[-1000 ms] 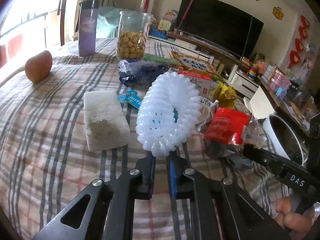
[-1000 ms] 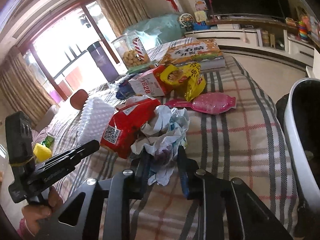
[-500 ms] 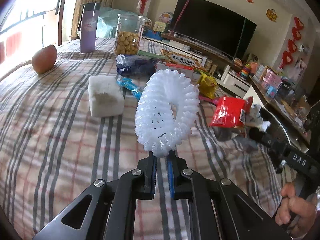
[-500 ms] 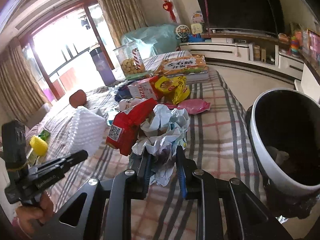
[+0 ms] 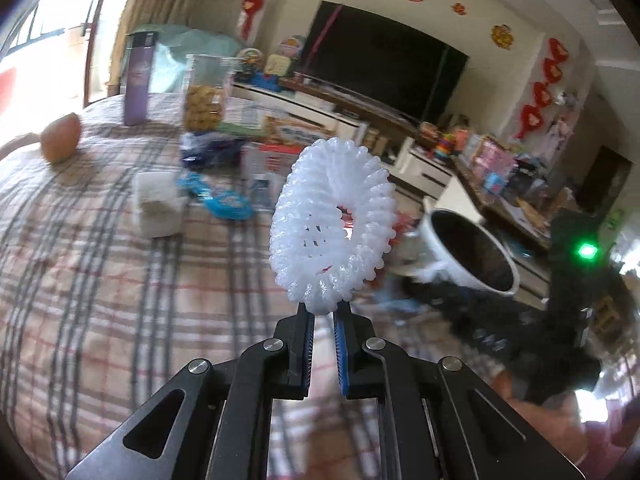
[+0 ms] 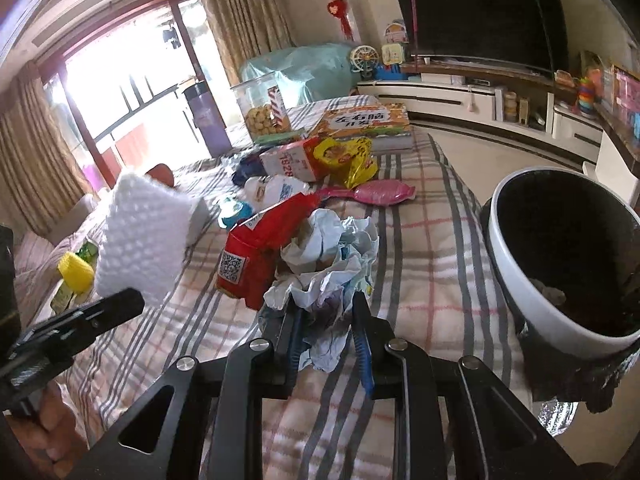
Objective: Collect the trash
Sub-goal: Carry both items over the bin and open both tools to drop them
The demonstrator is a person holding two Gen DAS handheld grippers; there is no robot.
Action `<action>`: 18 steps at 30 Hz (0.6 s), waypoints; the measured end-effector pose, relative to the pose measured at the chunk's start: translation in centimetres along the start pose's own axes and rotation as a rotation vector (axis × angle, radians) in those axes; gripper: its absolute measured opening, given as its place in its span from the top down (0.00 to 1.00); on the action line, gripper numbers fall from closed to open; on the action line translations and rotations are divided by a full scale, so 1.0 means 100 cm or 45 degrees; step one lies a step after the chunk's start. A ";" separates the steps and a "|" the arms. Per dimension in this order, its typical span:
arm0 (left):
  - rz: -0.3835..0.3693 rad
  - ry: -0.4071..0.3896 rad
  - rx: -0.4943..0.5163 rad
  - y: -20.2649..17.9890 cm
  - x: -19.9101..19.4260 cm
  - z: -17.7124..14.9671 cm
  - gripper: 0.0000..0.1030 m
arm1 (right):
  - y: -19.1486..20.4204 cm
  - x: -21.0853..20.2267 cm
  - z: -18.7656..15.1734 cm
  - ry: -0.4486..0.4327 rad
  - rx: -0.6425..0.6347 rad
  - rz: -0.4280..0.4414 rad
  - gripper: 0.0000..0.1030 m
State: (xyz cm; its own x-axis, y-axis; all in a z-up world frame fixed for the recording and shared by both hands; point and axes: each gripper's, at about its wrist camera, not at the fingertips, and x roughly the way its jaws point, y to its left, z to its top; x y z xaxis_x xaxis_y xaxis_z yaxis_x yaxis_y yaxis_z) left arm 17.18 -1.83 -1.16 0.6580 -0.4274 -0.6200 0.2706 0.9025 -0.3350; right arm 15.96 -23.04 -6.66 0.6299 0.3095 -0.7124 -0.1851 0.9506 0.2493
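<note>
Between my left jaws: one white foam fruit net (image 5: 334, 226), pinched by its lower edge, jaws (image 5: 323, 314) nearly fully closed on it, ring standing upright above the tips.
Between my right jaws: one wad of crumpled paper (image 6: 330, 264), jaws (image 6: 326, 312) narrowly parted and pressing on it; one red wrapper (image 6: 264, 248) leans against the wad, and I cannot tell whether it is caught too.
Just beyond: checked cloth on the surface (image 6: 416, 248), both loads lifted clear of it.
Bin: one white bin with a dark inside (image 6: 568, 256), off the surface's right edge, some rubbish already at its bottom.
How to do it well, as I judge: bring each load fully over the dark mouth before letting go, right first since it is nearer; the net is light and springy, so release it low inside the rim or it may bounce out.
Still lying out: one pink packet (image 6: 384, 192), one yellow wrapper (image 6: 352, 156), one blue wrapper (image 5: 224, 200).
Not trash, I judge: one biscuit jar (image 6: 262, 110), one purple bottle (image 6: 206, 118), one boxed game (image 6: 366, 124).
</note>
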 end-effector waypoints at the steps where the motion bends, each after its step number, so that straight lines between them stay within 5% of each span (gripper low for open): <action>1: -0.012 0.004 0.017 -0.005 0.002 0.000 0.92 | 0.001 -0.001 -0.001 0.001 -0.003 0.008 0.77; 18: -0.001 0.101 0.122 -0.042 0.048 -0.001 0.92 | -0.058 -0.049 -0.012 -0.081 0.160 -0.008 0.77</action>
State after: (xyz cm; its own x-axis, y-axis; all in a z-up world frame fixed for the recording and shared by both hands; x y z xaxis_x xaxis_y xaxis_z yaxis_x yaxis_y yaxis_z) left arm 19.14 -7.74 -2.81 0.6009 -0.4278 -0.6752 0.3398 0.9013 -0.2687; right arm 13.06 -30.02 -5.36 0.6779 0.2974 -0.6723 -0.0876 0.9407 0.3278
